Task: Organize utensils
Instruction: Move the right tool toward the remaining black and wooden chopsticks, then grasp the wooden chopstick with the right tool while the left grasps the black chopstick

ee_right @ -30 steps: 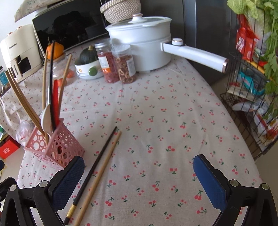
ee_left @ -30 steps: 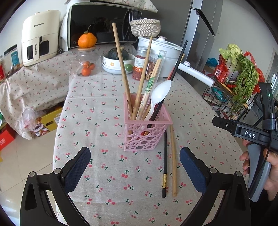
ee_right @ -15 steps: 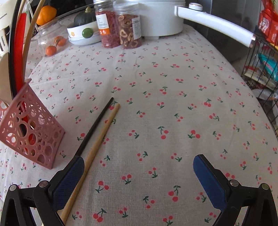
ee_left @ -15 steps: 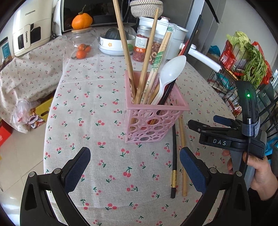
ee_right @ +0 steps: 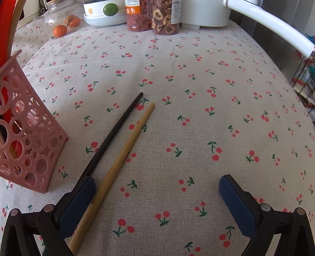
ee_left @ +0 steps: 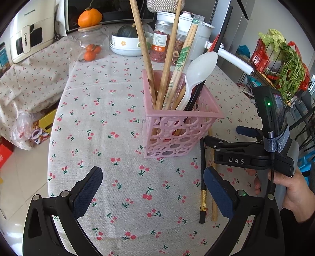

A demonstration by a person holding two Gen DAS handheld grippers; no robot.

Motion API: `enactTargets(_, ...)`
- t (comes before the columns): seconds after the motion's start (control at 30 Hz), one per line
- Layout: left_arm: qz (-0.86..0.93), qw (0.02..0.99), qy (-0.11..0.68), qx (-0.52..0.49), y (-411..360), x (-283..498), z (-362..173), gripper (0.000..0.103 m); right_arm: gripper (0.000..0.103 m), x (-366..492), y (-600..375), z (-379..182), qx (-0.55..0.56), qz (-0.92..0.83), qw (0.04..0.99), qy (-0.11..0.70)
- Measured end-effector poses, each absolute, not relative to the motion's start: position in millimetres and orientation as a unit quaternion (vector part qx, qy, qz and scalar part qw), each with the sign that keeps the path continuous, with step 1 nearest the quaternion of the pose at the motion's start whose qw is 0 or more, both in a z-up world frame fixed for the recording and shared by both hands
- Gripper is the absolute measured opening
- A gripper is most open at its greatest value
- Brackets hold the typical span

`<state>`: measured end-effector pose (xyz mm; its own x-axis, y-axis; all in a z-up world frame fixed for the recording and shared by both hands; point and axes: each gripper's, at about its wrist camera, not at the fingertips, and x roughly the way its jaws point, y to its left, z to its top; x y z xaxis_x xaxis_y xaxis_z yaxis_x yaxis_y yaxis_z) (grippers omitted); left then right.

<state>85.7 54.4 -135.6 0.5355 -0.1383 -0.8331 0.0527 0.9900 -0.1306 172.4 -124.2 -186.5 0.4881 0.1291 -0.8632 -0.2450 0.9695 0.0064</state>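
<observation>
Left wrist view: the left gripper (ee_left: 151, 194) hangs low over a bench covered in a cherry-print cloth (ee_left: 110, 110), its two blue-padded fingers (ee_left: 86, 192) spread wide apart and holding nothing. Just ahead of them stands a pink perforated basket (ee_left: 177, 134), upright, filled with wooden chopsticks (ee_left: 145, 51), a wrapped pair of chopsticks (ee_left: 183, 65), a white plastic spoon (ee_left: 198, 76) and a black chopstick leaning to the right. Right of the basket, a loose black chopstick (ee_left: 202, 177) with a gold band and a loose wooden chopstick (ee_left: 214, 208) lie side by side on the cloth, partly hidden by the left gripper's right finger. Further right, a person's hand (ee_left: 295, 189) holds the right gripper (ee_right: 157, 198) low above these two. Right wrist view: the basket sits at the left edge; the black chopstick passes under the left finger (ee_right: 76, 202), and the wooden chopstick lies just inside it, between the wide-open fingers, which grip nothing. Jars (ee_right: 151, 15), a bowl (ee_right: 102, 13) and a white pot (ee_right: 204, 11) stand at the far end.
</observation>
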Motion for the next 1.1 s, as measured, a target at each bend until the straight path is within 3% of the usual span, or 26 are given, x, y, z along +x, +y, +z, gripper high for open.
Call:
enactTargets(0.33, -0.045, 0.884, 0.463, -0.043, 57, 84, -134, 0.103, 0.100, 168, -129, -184, -0.058, 0.106, 0.847, 0.517)
enactTargets(0.43, -0.060, 0.881, 0.468, -0.043, 53, 83, -133, 0.103, 0.079, 164, -133, -178, -0.056, 0.107, 0.849, 0.514)
enactTargets(0.53, -0.070, 0.879, 0.471, -0.029, 44, 80, -130, 0.103, 0.043, 161, -136, -173, -0.053, 0.114, 0.849, 0.513)
enactTargets(0.57, -0.074, 0.879, 0.471, -0.022, 40, 79, -129, 0.103, 0.024, 160, -138, -172, -0.051, 0.114, 0.848, 0.515)
enactTargets(0.6, -0.078, 0.877, 0.474, -0.016, 36, 77, -127, 0.103, 0.018, 161, -140, -171, -0.046, 0.116, 0.845, 0.519)
enactTargets(0.7, -0.087, 0.869, 0.486, 0.001, 24, 74, -124, 0.103, 0.008, 162, -151, -168, -0.026, 0.120, 0.839, 0.530)
enactTargets(0.83, -0.075, 0.866, 0.494, -0.002, 13, 71, -126, 0.103, 0.007, 158, -170, -157, -0.009, 0.113, 0.844, 0.525)
enactTargets(0.87, -0.078, 0.865, 0.495, -0.012, 12, 73, -127, 0.100, 0.007, 156, -175, -154, -0.003, 0.113, 0.845, 0.523)
enactTargets(0.93, -0.102, 0.858, 0.502, -0.030, 5, 78, -132, 0.083, 0.007, 153, -183, -150, 0.008, 0.114, 0.845, 0.522)
enactTargets(1.0, -0.119, 0.851, 0.511, -0.032, -5, 85, -139, 0.056, 0.007, 148, -190, -147, 0.016, 0.116, 0.845, 0.522)
enactTargets(1.1, -0.136, 0.845, 0.516, -0.034, -23, 93, -148, 0.039, 0.007, 143, -197, -143, 0.025, 0.116, 0.844, 0.523)
